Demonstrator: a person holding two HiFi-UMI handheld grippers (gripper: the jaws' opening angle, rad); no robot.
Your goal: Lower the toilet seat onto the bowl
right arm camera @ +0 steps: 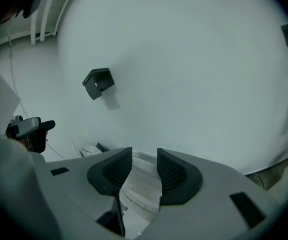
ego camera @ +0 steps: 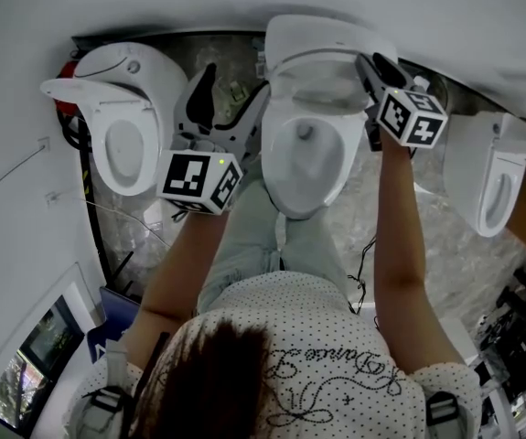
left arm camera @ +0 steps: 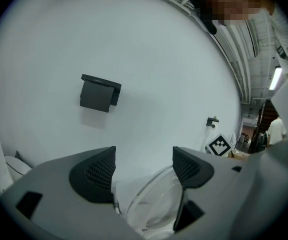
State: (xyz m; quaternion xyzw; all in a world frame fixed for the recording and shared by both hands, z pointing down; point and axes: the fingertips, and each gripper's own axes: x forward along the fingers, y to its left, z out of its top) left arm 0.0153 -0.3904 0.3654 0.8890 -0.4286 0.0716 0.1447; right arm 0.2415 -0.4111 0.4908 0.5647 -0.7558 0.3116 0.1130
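The right gripper [right arm camera: 144, 156] has its jaws drawn to a narrow gap, and its own view shows the white edge of the toilet seat [ego camera: 325, 51] filling that gap, with the pads against it. The head view adds what that view cannot: the seat stands raised at the back of the middle bowl [ego camera: 277, 158], and the gripper meets it on its right side.

The left gripper [left arm camera: 144, 154] has its jaws wide apart. Its view shows a glossy white curve low between them, touching neither pad. In the head view this gripper hangs just left of the bowl, clear of the seat.

Both gripper views face a pale wall with a black holder [left arm camera: 99, 92] that the head view does not show. Only the head view shows the left toilet [ego camera: 121, 117] and the right toilet [ego camera: 491, 176].
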